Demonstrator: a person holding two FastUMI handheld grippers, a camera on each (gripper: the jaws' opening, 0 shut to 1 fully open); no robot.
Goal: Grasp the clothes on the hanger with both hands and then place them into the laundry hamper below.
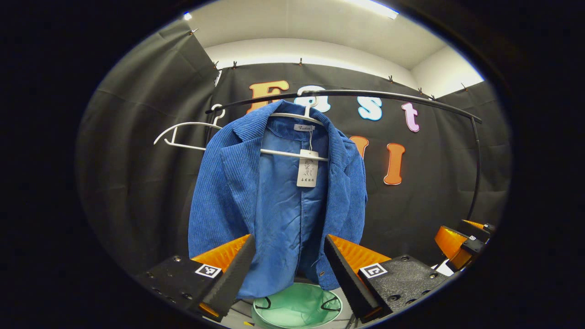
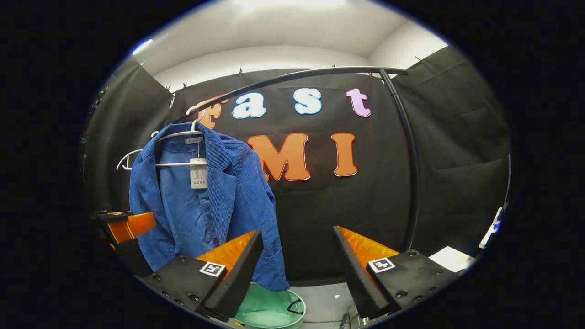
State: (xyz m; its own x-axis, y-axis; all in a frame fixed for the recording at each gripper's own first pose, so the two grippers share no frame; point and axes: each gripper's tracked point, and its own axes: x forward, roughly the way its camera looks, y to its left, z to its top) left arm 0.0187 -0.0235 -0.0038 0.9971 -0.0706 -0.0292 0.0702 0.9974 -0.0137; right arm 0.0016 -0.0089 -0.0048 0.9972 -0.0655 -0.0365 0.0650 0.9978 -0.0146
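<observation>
A blue jacket is hung above a green hamper. Both grippers are held released, empty. If tugged, the hanger may be dragged along.

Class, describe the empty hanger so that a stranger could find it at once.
Start at the curved black clothes rail before the black cloth wall. A blue corduroy jacket hangs there on a white hanger; beside it, toward the rail's end, hangs the bare white plastic hanger, carrying nothing.
</observation>
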